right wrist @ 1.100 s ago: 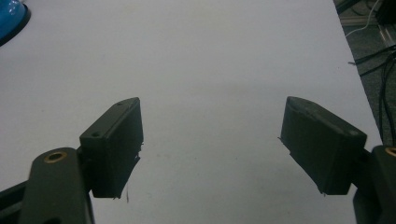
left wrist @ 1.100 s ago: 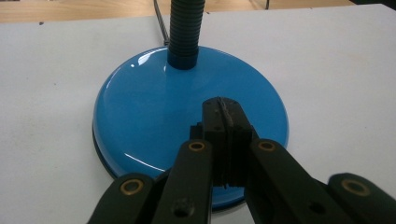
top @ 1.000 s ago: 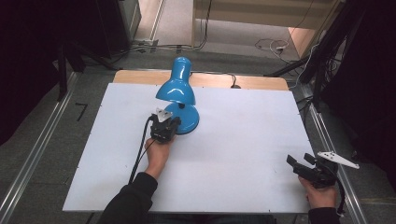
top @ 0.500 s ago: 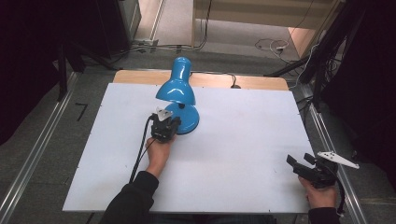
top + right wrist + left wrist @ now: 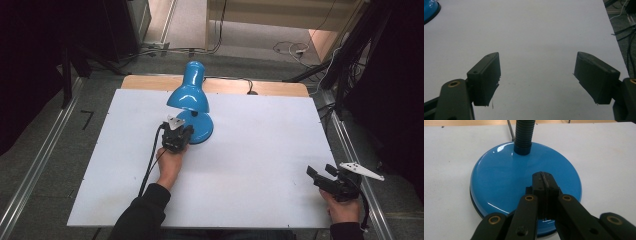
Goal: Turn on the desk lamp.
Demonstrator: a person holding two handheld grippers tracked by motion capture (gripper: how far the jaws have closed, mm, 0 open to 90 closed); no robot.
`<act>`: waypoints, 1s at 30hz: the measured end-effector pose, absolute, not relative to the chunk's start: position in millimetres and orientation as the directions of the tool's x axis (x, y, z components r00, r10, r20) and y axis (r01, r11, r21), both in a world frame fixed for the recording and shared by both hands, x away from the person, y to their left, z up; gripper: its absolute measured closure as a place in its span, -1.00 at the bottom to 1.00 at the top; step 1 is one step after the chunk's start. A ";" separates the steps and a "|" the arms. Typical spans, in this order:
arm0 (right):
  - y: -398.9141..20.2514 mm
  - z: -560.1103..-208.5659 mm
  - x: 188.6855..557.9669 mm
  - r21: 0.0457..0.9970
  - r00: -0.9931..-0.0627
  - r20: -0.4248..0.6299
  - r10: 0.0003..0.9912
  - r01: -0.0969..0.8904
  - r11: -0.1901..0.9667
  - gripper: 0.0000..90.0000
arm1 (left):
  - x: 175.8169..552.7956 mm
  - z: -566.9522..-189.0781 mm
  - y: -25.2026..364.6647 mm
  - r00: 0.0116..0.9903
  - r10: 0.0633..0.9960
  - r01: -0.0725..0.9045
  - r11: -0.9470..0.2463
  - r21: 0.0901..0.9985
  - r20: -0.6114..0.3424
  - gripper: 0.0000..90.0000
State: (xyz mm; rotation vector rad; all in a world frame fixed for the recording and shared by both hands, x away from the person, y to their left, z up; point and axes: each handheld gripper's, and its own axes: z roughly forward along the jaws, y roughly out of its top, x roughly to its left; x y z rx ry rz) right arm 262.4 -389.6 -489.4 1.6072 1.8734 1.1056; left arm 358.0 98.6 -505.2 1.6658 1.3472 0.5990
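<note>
I see a large white table [image 5: 260, 165] running from my side toward a wooden strip along the far edge. On it, left of centre toward the far side, stands a glossy blue desk lamp [image 5: 192, 97]: its round base [image 5: 506, 180] rests flat on the white surface, a ribbed flexible neck [image 5: 524, 132] rises from the base's far part, and the shade [image 5: 188, 97] hangs out over the base. My left hand [image 5: 170, 165] reaches in from the bottom edge and holds the left gripper [image 5: 182, 133] at the near rim of the base. In the left gripper view its jaws are pressed together with nothing between them, their tips over the blue base. My right hand [image 5: 344, 210] holds the right gripper [image 5: 320, 176] at the table's near right corner, well apart from the lamp, jaws wide apart over bare table, holding nothing.
</note>
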 end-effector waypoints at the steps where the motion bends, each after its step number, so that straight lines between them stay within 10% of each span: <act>1: -389.5 -489.4 262.5 0.791 -0.233 0.170 0.958 0.611 0.008 -0.56 | 358.1 -505.3 98.6 0.292 0.943 0.515 -0.017 0.857 -0.157 1.00; 30: -388.8 -488.1 261.3 0.796 -0.235 0.169 0.957 0.606 0.008 -0.56 | 351.6 -510.5 96.7 0.306 0.944 0.487 -0.046 0.872 -0.121 1.00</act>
